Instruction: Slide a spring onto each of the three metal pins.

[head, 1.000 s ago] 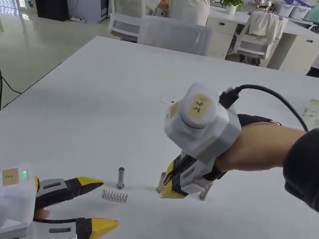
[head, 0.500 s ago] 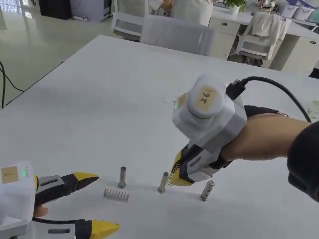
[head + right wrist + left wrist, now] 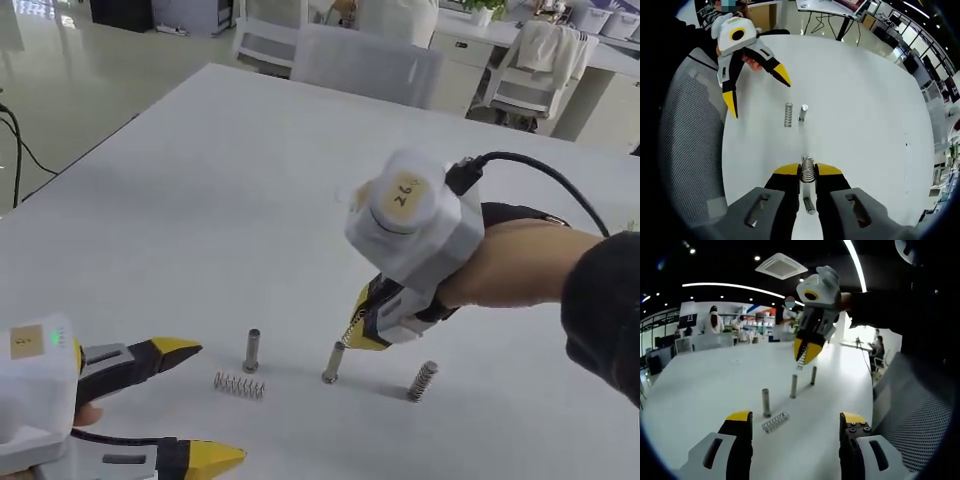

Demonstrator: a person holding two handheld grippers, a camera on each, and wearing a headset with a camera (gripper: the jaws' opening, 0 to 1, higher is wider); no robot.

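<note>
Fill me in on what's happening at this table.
A person is fitting springs onto three pins. The right gripper holds a spring just above the middle pin, not yet on it. The right pin already wears one. The left pin is bare, with a loose spring lying beside it. The left gripper hovers open nearby.

A white worktop (image 3: 230, 170) runs back to a grey chair (image 3: 365, 65) at its far edge, with a white chair (image 3: 262, 40) beyond on the left. Glossy floor (image 3: 80, 70) lies to the left, crossed by a black cable (image 3: 19, 160). A pale cloth (image 3: 540, 45) hangs over another chair behind. The left gripper view has a ceiling vent (image 3: 782, 266), a curved light strip (image 3: 735, 287) and distant people (image 3: 714, 322). A mesh chair back (image 3: 690, 140) stands beside the worktop in the right gripper view.
</note>
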